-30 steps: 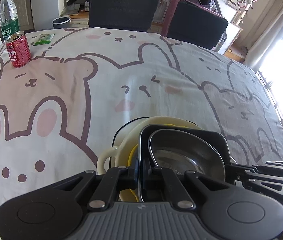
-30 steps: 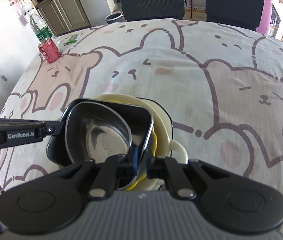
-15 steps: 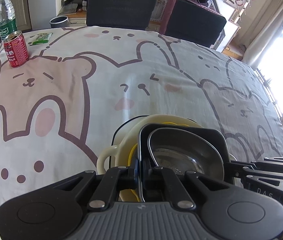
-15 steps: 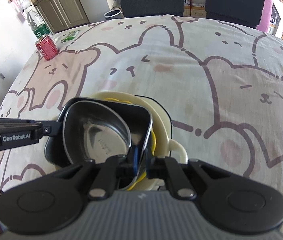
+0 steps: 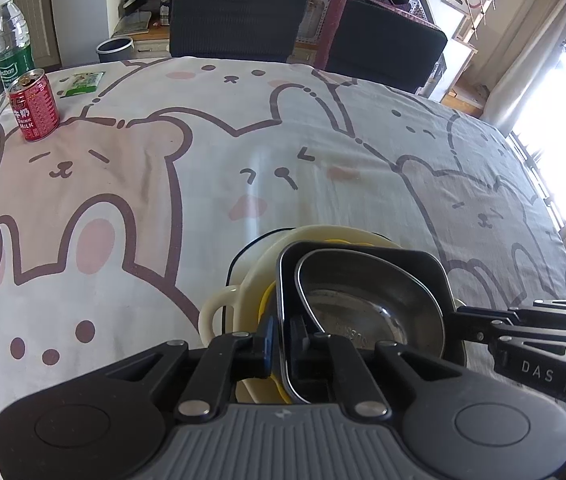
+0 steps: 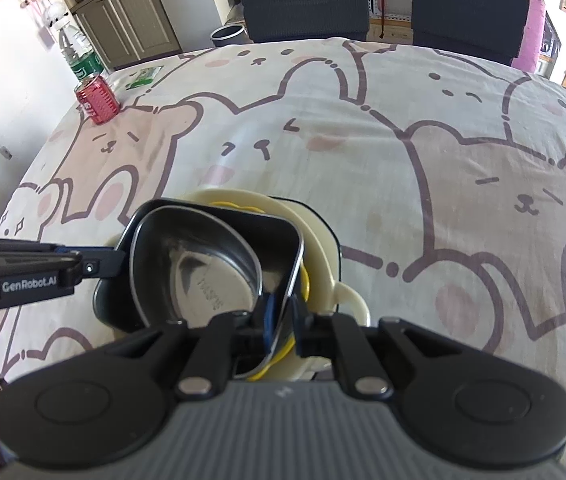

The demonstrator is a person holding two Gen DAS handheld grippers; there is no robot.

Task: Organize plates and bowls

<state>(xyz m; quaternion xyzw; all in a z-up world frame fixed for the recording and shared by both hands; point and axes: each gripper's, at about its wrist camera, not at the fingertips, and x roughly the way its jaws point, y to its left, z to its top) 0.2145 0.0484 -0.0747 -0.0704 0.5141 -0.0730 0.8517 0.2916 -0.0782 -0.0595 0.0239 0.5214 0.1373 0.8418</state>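
**Nested tableware stack, tabletop, 6 o'clock edge**

A steel bowl [image 5: 363, 304] is seated inside a black dish [image 5: 363, 250]. The dish is nested in a cream handled bowl [image 5: 219, 312], with a yellow rim [image 5: 265, 300] showing between them. The stack rests on the bear-print tabletop [image 5: 163, 200].

The left gripper [image 5: 281, 340] is angled down at the dish's 9 o'clock rim. Its jaws have just been opening, and the rim stands loose between them. The right gripper [image 6: 283, 320] is angled down astride the 3 o'clock rim; whether it is clenched cannot be told.

A red can [image 5: 34, 106] and a bottle [image 5: 11, 40] stand at 10 o'clock.
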